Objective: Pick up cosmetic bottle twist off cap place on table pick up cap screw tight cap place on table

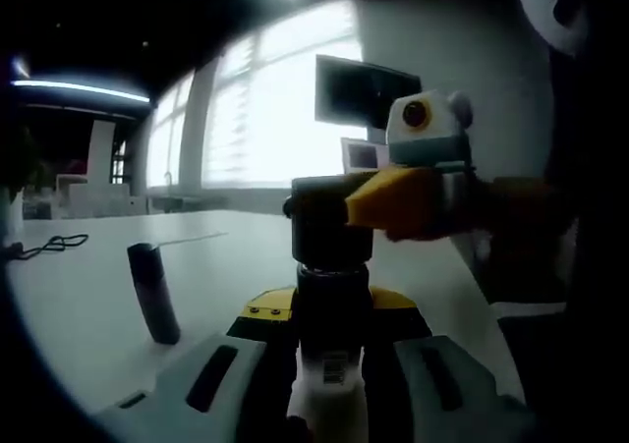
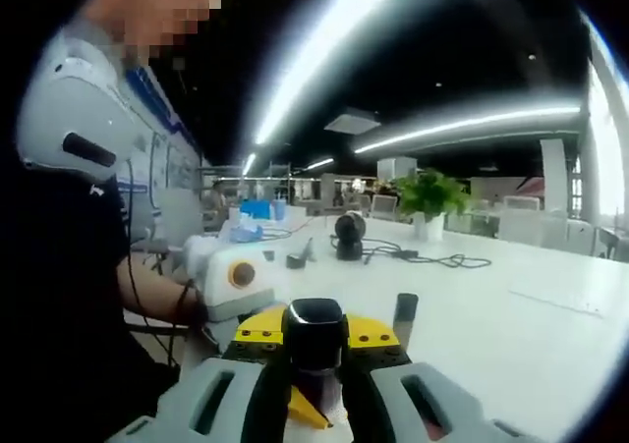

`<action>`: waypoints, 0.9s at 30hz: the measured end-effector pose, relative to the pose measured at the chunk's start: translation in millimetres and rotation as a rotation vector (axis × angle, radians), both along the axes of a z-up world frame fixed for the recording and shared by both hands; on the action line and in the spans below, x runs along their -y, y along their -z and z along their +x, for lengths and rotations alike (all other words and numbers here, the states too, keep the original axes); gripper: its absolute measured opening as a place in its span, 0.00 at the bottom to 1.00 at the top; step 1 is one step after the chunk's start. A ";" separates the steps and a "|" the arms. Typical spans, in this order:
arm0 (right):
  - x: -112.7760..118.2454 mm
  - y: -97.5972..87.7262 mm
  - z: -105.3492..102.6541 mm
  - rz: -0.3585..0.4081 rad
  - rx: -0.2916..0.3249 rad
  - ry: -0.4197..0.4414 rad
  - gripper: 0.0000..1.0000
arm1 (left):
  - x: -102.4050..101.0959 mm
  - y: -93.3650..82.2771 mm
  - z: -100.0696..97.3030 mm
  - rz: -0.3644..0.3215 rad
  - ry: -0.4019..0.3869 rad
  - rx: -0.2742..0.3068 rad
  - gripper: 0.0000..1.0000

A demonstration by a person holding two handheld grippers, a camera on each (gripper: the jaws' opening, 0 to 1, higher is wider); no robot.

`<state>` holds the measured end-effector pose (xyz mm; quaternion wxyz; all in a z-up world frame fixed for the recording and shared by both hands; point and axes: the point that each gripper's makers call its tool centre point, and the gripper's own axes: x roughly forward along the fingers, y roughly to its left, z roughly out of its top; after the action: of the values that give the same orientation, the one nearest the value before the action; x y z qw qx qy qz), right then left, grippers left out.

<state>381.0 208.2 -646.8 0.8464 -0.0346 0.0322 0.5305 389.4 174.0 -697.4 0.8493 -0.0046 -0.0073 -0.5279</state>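
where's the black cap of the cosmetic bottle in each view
Left gripper view: the black cap sits centre frame atop the bottle held by the left gripper, with the right gripper closed on it from the right.
Right gripper view: the cap is bottom centre, between the right gripper's own jaws.
Shared landmark: the dark upright cylinder on the white table.

No legible text is showing anywhere. The cosmetic bottle [image 1: 331, 369] is carrying a small dark printed patch on its white body, possibly a barcode, but it is reading too blurred to make out.
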 end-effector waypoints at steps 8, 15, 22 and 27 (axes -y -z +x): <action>-1.4 0.3 0.2 -0.005 -0.007 -0.082 0.13 | -0.1 -0.1 0.2 0.000 -0.002 0.000 0.14; -3.4 1.0 -1.3 -0.012 -0.018 -0.177 0.13 | 0.2 -0.1 0.1 -0.001 0.003 -0.002 0.14; -4.8 1.6 -2.2 -0.017 -0.038 -0.306 0.13 | 0.5 0.1 -0.1 0.000 0.001 -0.001 0.14; -5.8 1.8 -3.9 -0.025 -0.045 -0.389 0.13 | 0.6 0.1 0.0 -0.001 0.003 -0.001 0.14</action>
<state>377.1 214.0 -648.6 0.7264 -0.0386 0.0504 0.6843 389.4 173.5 -697.5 0.8484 -0.0053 -0.0070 -0.5293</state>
